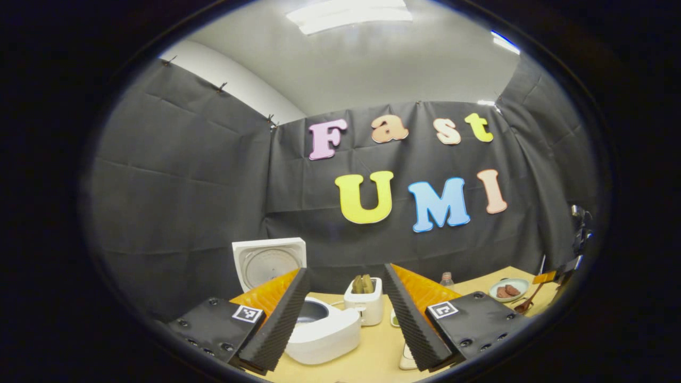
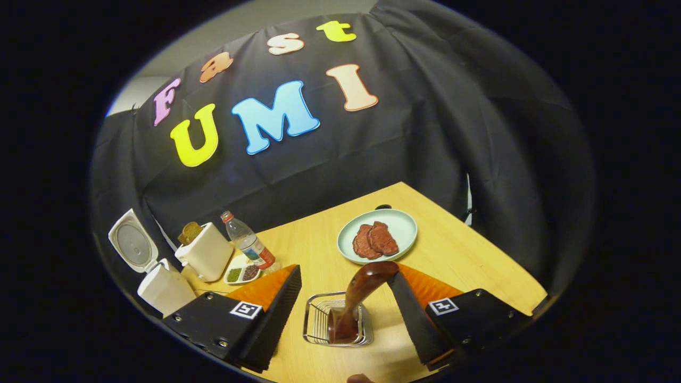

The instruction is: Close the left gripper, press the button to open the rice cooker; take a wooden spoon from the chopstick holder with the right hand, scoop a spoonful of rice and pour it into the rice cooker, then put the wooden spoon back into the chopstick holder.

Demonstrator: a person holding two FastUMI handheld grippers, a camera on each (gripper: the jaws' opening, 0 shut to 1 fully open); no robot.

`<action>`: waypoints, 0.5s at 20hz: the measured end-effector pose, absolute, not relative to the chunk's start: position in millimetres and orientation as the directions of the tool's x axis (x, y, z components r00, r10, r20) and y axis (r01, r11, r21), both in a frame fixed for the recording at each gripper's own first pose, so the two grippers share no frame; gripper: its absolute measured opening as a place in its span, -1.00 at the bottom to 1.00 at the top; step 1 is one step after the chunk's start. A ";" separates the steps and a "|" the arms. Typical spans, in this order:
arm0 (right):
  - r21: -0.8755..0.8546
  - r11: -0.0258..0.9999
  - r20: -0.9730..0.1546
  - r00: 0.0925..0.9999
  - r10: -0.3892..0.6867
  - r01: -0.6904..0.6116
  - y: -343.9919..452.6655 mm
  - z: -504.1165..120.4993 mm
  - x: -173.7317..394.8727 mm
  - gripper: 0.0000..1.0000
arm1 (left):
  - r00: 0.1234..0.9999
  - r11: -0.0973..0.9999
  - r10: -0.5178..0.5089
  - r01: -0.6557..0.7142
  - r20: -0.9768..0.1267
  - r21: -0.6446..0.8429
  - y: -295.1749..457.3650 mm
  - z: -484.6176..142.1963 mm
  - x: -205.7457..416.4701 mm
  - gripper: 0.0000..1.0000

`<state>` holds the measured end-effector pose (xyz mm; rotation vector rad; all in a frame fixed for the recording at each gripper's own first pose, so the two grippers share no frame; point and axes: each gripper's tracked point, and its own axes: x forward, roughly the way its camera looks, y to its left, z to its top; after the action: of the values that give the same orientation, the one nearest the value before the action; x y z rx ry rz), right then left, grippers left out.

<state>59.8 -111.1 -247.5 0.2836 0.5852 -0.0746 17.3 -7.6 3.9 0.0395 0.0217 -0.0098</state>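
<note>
The white rice cooker stands with its lid swung up, low between the spread fingers of my left gripper, which is open and holds nothing. In the right gripper view the cooker is at the far left. A dark wooden spoon stands in the wire chopstick holder, its upper end leaning beside one finger. My right gripper is open around the spoon, its jaws wide apart. A divided dish of grains lies by the bottle.
A white toaster with bread and a plastic bottle stand behind the dish. A pale green plate with meat slices sits at the table's far side. The wooden table ends close on the right. Black cloth walls surround it.
</note>
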 end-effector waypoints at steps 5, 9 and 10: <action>0.114 0.986 -0.446 0.893 -0.056 0.118 -117.5 -191.4 60.4 0.97 | 1.000 0.999 -0.015 0.016 -0.024 0.039 -0.9 2.3 32.8 0.93; 0.056 0.995 -0.360 0.931 -0.061 0.087 -104.1 -147.2 66.1 0.95 | 0.999 0.998 0.012 -0.010 -0.036 0.057 20.8 -1.6 53.5 0.93; 0.053 0.995 -0.343 0.937 -0.062 0.085 -99.6 -136.4 64.6 0.95 | 0.999 0.998 0.019 -0.017 -0.039 0.053 26.8 -3.2 61.2 0.93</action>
<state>64.6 -99.6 -136.4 0.0671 0.3476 -0.0755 61.2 26.8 -3.2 0.0528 0.0394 0.0178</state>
